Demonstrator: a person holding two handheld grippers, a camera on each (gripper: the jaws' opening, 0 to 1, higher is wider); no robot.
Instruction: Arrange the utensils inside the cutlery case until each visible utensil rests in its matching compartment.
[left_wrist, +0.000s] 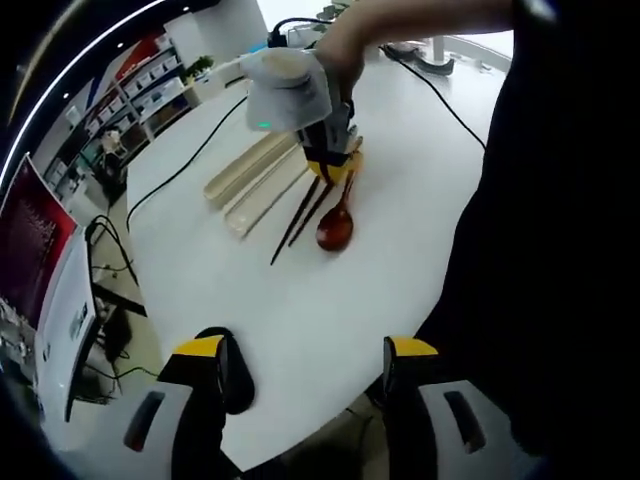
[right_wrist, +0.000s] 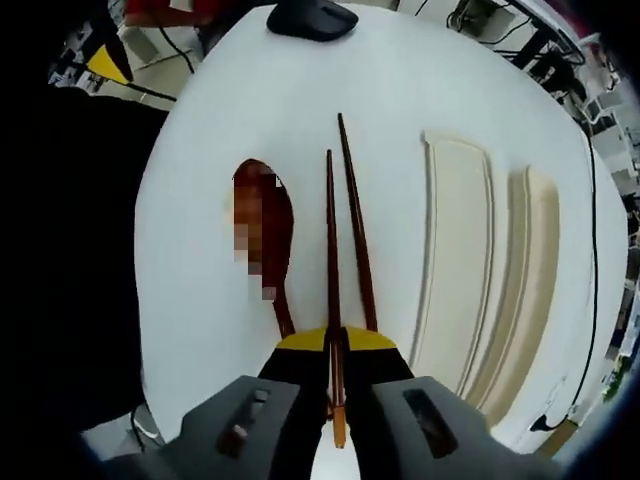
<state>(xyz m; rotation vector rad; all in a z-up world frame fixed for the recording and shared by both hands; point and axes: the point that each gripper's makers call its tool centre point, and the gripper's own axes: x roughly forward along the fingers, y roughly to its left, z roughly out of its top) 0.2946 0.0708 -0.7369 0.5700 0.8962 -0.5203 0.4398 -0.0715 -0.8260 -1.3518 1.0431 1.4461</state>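
Status: nothing in the case yet, by my read. Cutlery case (right_wrist: 455, 260) lies open on the white table (right_wrist: 400, 70), with its lid or 2nd tray (right_wrist: 530, 290) just beside it; both look bare inside.

R gripper (right_wrist: 337, 338): jaws closed on one chopstick (right_wrist: 330, 240) near its handle end; tip points away along the table. Can't tell if it's lifted. 2nd chopstick (right_wrist: 356, 220) lies just beside it, angled slightly; not sure it's in the grip. Wooden spoon (right_wrist: 265, 230) sits on the table on the far side of the chopsticks from the case, outside it.

L gripper (left_wrist: 305, 365): jaws apart, empty, near the table edge, well apart from the utensils.

Left to do: both chopsticks + spoon into matching slots, so basically the whole job.
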